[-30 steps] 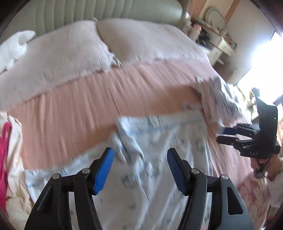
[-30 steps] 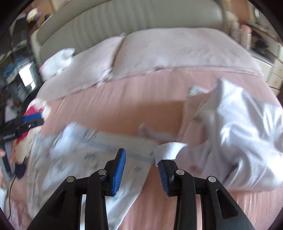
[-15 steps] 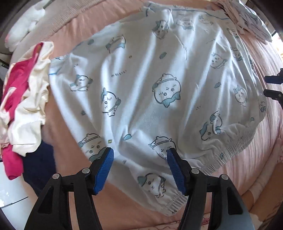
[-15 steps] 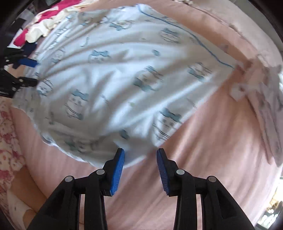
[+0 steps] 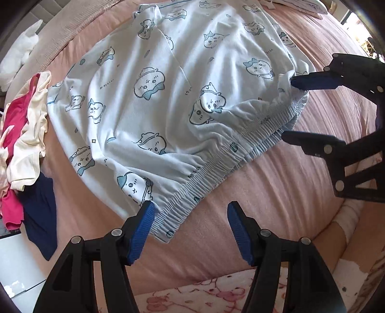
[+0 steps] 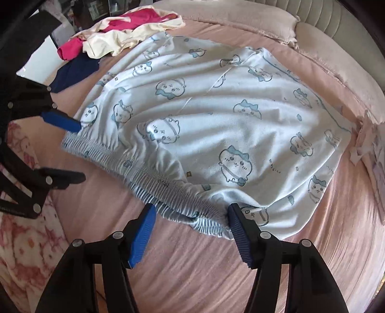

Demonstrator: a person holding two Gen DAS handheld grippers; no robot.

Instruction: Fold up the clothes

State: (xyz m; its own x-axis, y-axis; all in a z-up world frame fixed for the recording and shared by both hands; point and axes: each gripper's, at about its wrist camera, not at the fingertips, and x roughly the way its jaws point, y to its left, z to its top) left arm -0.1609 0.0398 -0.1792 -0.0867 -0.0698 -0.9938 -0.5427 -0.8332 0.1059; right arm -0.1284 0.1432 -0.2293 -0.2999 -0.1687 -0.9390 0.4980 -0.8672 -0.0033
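The pyjama bottoms (image 5: 173,101), pale blue with printed cartoon animals, lay spread flat on the pink bed (image 5: 276,192), their gathered waistband (image 5: 216,173) nearest the bed's edge. In the left wrist view the waistband ran from the lower left up to the right.

The left hand-held gripper (image 5: 190,228) hung above the waistband's left corner with its jaws apart; one blue pad (image 5: 142,231) overlapped the cloth's edge while the other stood over bare sheet, so nothing was clamped. The right hand-held gripper (image 6: 190,226) had just been opening its jaws. In its own view they stood apart with the waistband's right end (image 6: 207,224) between them, one pad just beside the bunched elastic and the other clear of it, so the cloth was not pinched. Seen from the left wrist, that right hand-held gripper (image 5: 291,110) pointed in from the side, its upper finger (image 5: 312,81) at the cloth.

Beside the bottoms lay a heap of pink and cream clothes (image 5: 21,134) on a navy garment (image 5: 41,211). Near the far end sat a pillow (image 6: 240,16) and a folded patterned piece (image 6: 370,149). A floral cover (image 6: 26,231) showed below the bed's edge.
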